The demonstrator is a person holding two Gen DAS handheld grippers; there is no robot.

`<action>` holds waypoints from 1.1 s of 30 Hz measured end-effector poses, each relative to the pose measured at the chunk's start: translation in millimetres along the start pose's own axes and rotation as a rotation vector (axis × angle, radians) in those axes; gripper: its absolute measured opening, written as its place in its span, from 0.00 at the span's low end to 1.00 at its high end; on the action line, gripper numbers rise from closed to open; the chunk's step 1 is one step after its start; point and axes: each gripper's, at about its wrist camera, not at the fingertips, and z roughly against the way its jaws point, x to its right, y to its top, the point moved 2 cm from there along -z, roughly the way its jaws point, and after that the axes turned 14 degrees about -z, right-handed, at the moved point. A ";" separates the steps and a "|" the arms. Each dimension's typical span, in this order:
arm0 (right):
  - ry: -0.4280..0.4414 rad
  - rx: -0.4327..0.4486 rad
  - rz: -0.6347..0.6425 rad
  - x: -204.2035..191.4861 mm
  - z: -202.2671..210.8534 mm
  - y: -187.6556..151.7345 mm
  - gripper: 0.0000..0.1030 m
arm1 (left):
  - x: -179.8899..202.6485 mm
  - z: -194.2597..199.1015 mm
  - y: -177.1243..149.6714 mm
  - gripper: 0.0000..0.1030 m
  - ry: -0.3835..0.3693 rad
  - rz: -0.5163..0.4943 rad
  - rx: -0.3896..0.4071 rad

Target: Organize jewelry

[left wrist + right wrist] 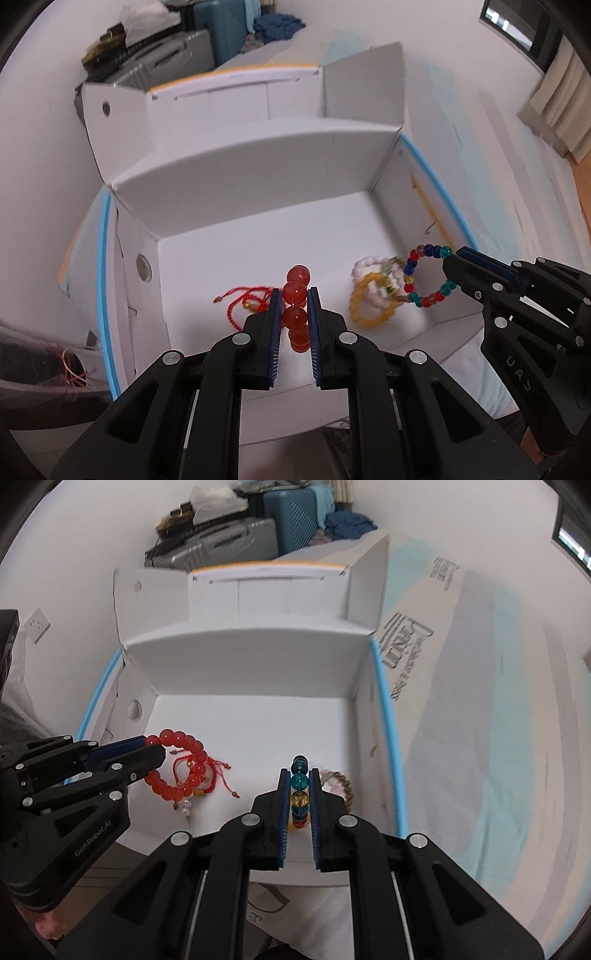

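Bracelets gripped over box [258,162], floor open

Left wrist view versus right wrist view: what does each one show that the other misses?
Only the left wrist view shows the yellow bead bracelet in the box and the multicoloured bracelet as a full ring in the right tool.

Only the right wrist view shows the red bead bracelet as a full ring in the left tool, plus a wall socket.

Both show the white box, the red cord and suitcases.
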 end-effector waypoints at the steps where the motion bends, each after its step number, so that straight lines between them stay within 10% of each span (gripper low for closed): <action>1: -0.002 -0.009 -0.001 -0.5 -4.4 -0.4 0.09 | -2.2 -5.4 -2.4 0.12 -0.002 0.002 -0.013; 19: -0.017 -0.119 -0.030 0.1 -62.7 -7.3 0.12 | -21.7 -44.0 -20.5 0.14 0.015 0.022 -0.089; 23: -0.004 -0.077 -0.029 1.7 -45.0 -5.7 0.35 | -23.3 -22.7 -18.6 0.15 0.047 0.037 -0.030; 33: 0.038 0.110 -0.039 21.7 31.6 -16.8 0.75 | -16.9 41.9 -46.3 0.78 0.138 0.127 0.163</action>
